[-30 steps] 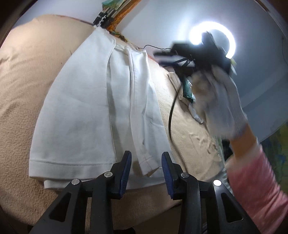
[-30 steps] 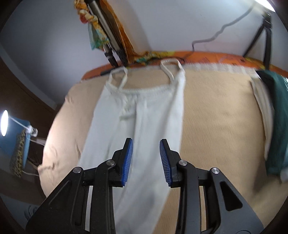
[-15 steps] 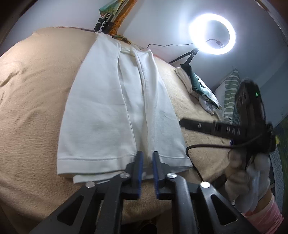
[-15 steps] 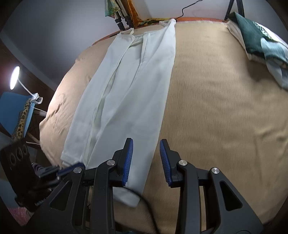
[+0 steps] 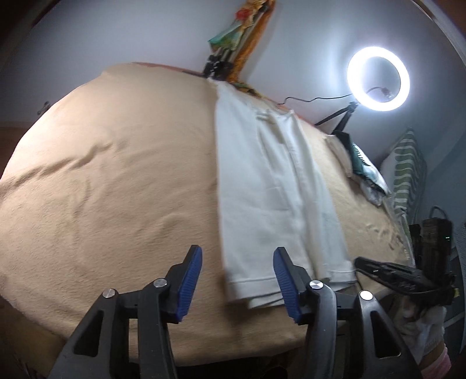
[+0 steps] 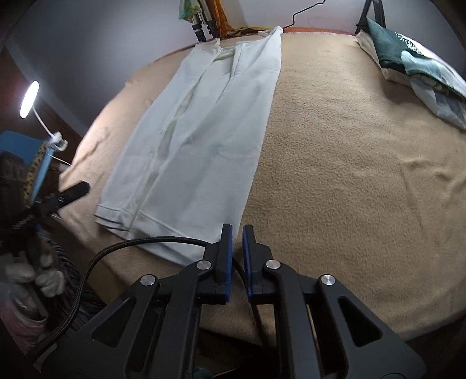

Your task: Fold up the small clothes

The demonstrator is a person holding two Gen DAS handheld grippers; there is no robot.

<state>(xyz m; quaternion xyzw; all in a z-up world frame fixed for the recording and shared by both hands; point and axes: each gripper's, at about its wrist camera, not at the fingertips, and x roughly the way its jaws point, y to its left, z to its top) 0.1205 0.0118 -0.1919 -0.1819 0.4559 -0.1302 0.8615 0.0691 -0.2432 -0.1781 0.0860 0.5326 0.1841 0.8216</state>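
A white strappy garment (image 5: 271, 186) lies flat in a long narrow strip on the tan blanket (image 5: 116, 180), both sides folded in, straps at the far end. My left gripper (image 5: 237, 277) is open and empty, low over the blanket at the hem's left corner. In the right wrist view the garment (image 6: 201, 131) runs from upper centre to lower left. My right gripper (image 6: 237, 233) has its jaws nearly closed with a narrow gap and nothing between them, at the hem's near right corner.
A lit ring light (image 5: 378, 78) stands at the far right of the bed. Folded green and white clothes (image 6: 413, 64) lie at the far right. A tripod (image 6: 204, 26) stands past the straps. A desk lamp (image 6: 29, 99) is at left. A black cable (image 6: 116, 250) crosses the hem.
My left gripper has opened wide and shifted left off the hem's middle to its left corner. My right gripper has narrowed from open to nearly closed and moved nearer the hem's right corner.
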